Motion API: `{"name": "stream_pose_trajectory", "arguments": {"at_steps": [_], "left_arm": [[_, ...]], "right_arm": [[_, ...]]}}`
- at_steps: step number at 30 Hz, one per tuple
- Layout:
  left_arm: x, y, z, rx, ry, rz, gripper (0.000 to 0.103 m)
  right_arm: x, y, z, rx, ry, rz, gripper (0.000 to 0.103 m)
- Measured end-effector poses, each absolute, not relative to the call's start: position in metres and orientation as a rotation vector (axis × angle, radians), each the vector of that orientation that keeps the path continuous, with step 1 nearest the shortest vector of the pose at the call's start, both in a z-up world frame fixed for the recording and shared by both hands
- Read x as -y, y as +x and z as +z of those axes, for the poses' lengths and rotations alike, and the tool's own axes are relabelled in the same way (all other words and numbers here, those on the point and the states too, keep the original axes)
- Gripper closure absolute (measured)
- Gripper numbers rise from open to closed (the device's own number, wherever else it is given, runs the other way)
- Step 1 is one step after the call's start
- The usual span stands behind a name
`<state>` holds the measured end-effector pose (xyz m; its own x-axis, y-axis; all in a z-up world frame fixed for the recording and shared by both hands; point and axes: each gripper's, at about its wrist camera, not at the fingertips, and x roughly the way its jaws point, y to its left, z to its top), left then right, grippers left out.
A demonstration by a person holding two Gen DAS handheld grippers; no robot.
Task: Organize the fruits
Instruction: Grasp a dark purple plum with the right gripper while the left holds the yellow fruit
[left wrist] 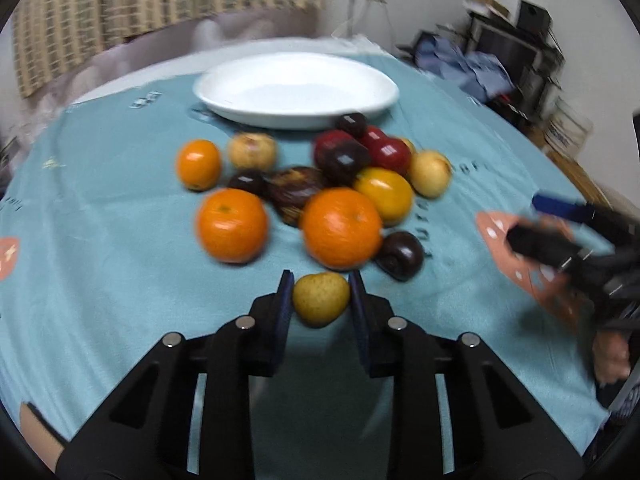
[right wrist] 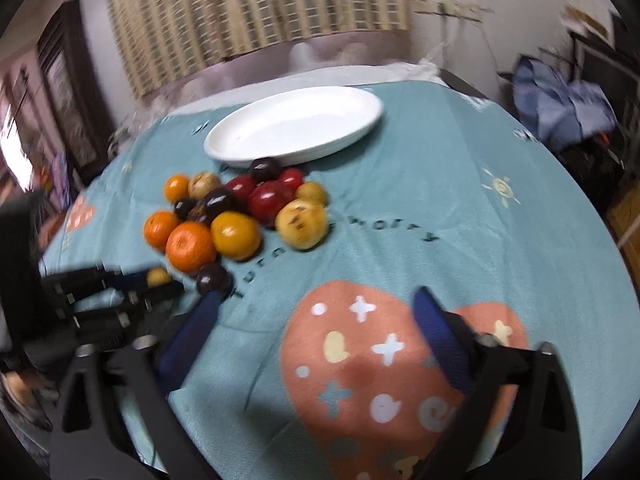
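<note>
A small, smooth yellow pear (left wrist: 320,299) is squeezed between the left gripper's (left wrist: 321,294) jaws. The right gripper's (right wrist: 316,312) jaws are spread wide over soft teal cloth (right wrist: 440,184).

A: Cloth colour? Dish?
B: Teal tablecloth (right wrist: 460,168) with salmon-pink patches bearing white and cream shapes; plain white plate (right wrist: 296,124).
A: Fruit?
B: Oranges (left wrist: 232,225) bright orange, plums (left wrist: 400,255) dark purple, pear (left wrist: 320,298) yellow-green, possibly speckled; fingers (right wrist: 434,332) blue-padded.
</note>
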<state>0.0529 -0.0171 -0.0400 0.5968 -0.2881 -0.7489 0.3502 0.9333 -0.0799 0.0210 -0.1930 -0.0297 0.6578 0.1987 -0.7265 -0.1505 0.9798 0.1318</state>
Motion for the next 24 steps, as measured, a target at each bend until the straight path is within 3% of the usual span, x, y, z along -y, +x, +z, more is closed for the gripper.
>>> {"name": "stream_pose_trajectory", "arguments": {"at_steps": [3, 13, 21, 24], "left_arm": [[0.009, 0.055, -0.038, -0.858, 0.036, -0.361, 0.075], [-0.001, 0.06, -0.041, -0.875, -0.023, -0.38, 0.075], [-0.002, 0.066, -0.051, -0.911, -0.031, -0.382, 0.074], [-0.002, 0.066, -0.052, -0.91, -0.032, -0.386, 0.074]], "right_arm": [[0.18, 0.027, -0.035, -0.872, 0.017, 0.248, 0.044], [0.121, 0.047, -0.037, -0.908, -0.173, 0.299, 0.045], [0.109, 0.059, -0.055, -0.922, -0.211, 0.339, 0.077], [0.113, 0.057, -0.053, -0.912, -0.198, 0.343, 0.077]]}}
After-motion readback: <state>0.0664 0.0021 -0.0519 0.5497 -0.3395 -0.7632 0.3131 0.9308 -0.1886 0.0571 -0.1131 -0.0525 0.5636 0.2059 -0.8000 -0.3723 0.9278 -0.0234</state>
